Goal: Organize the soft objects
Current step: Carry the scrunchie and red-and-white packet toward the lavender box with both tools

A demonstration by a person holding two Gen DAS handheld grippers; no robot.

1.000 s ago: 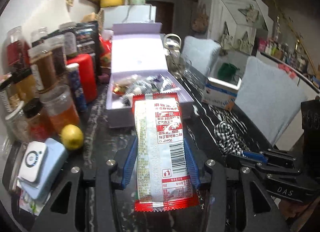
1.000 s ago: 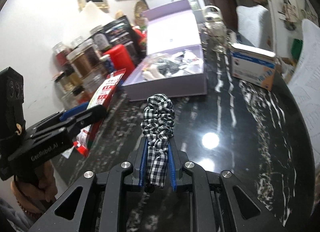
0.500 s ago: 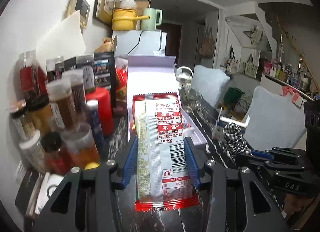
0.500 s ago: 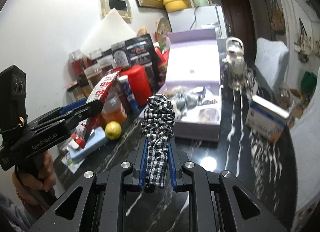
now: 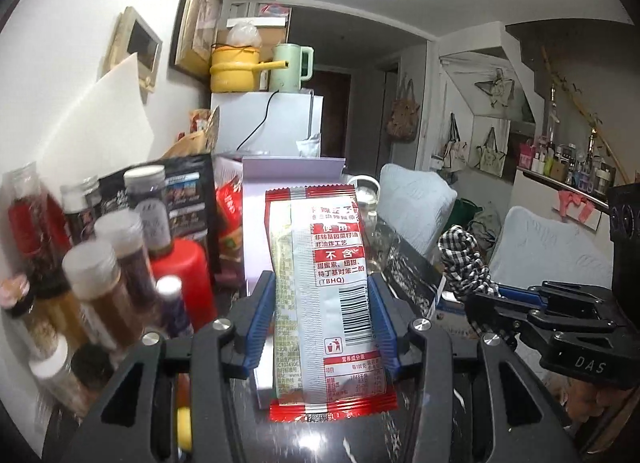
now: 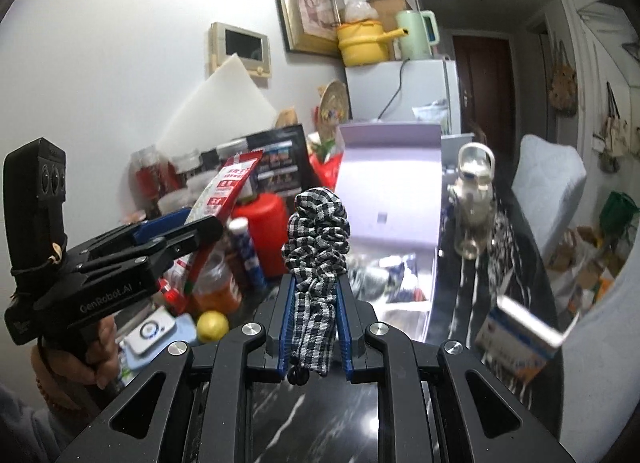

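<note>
Red-edged snack packet (image 5: 324,295) and checked scrunchie (image 6: 316,247) — both held aloft.

White walls carry a framed picture (image 6: 306,3) at eleven o'clock; a white fridge (image 6: 404,89) stands at twelve, a dark door (image 6: 484,79) at one, above a black marbled worktop (image 6: 316,419).

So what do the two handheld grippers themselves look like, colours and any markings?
Both are black plastic frames with silver screws and ribbed blue pads on the fingers. The left gripper reads "GenRobot.AI" on its side, with a black camera block behind; the right gripper reads "DAS". A beaded bracelet circles the left wrist.
</note>
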